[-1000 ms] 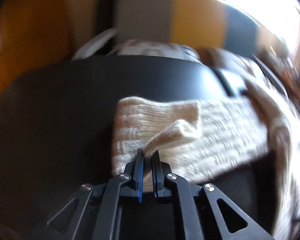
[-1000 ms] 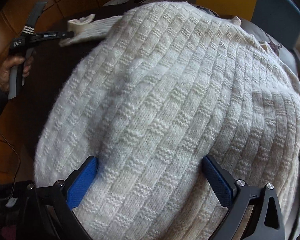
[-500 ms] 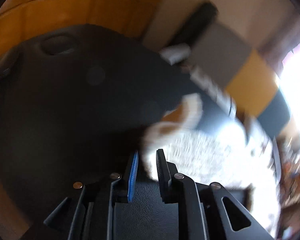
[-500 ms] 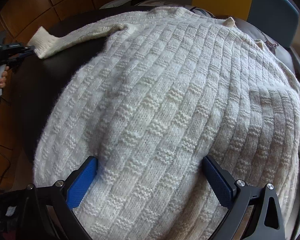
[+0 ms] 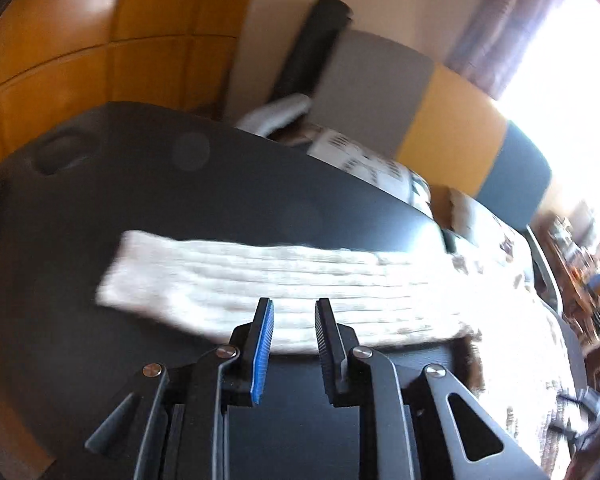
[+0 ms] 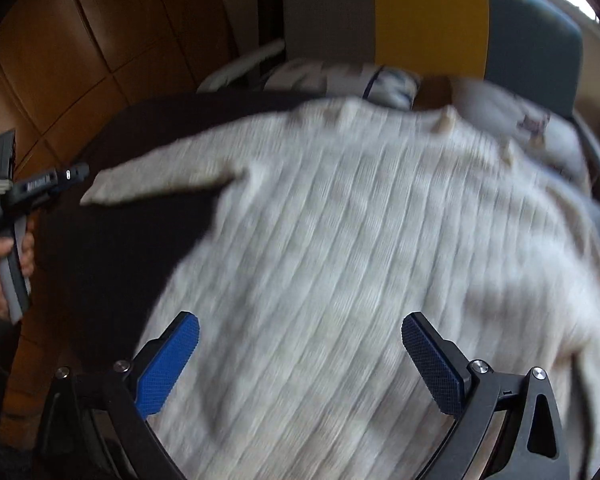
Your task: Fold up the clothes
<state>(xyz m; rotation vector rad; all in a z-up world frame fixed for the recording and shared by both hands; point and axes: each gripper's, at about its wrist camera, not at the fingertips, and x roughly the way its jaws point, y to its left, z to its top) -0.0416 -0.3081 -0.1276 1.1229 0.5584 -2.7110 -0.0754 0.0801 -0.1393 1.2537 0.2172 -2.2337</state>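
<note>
A cream knit sweater (image 6: 360,260) lies spread across the dark table (image 5: 140,200), one sleeve (image 5: 260,284) stretched flat toward your left. Your left gripper (image 5: 294,322) hovers at the sleeve's near edge, tongs slightly parted and holding nothing; your right gripper (image 6: 300,344) hangs over the body, tongs spread wide and empty. Both views are smeared by motion. The loose knit could snag on a ribbed pad or bunch if you pinch only a ridge, and a shallow grab could drag the sleeve crooked.
</note>
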